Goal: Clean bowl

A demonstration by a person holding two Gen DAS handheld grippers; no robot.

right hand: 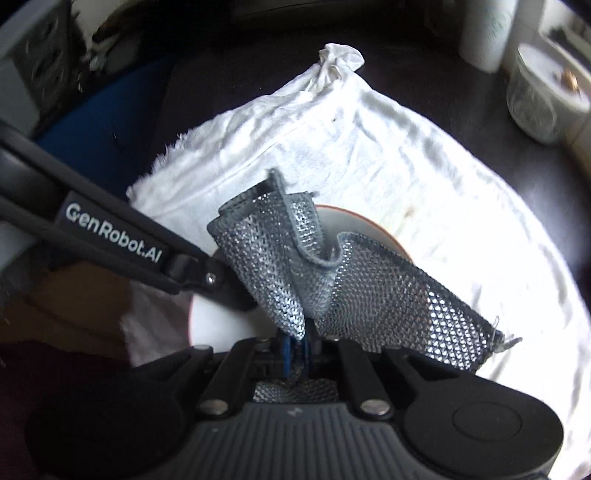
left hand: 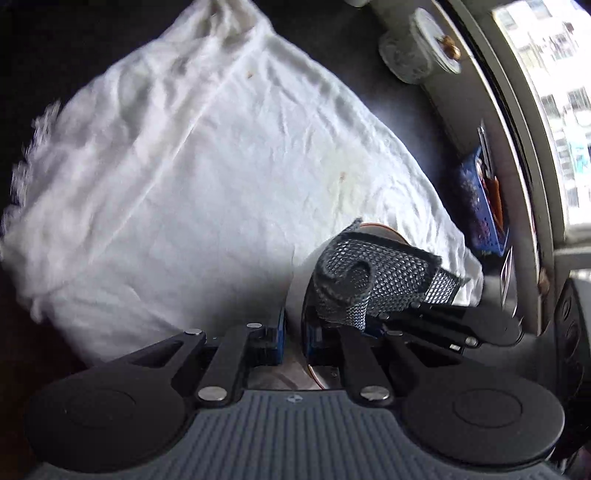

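Note:
A white bowl [left hand: 297, 284] with a brown rim [right hand: 364, 221] is tilted over a white cloth [left hand: 192, 177]. My left gripper [left hand: 294, 338] is shut on the bowl's wall, one blue pad on each side. In the right wrist view the left gripper [right hand: 240, 299] reaches in from the left onto the bowl [right hand: 218, 325]. My right gripper [right hand: 299, 347] is shut on a grey mesh scrubbing cloth [right hand: 332, 280], which drapes over the bowl's mouth and hides most of the inside. From the left wrist, the mesh cloth [left hand: 369, 280] covers the bowl's right side, with the right gripper [left hand: 391, 319] beside it.
The white cloth [right hand: 424, 184] lies spread on a dark table [left hand: 399, 107]. A glass jar [right hand: 535, 99] and a white roll [right hand: 487, 33] stand at the back right. A blue basket [left hand: 480, 206] sits by the window frame [left hand: 532, 155]. A blue object [right hand: 92, 129] lies at the left.

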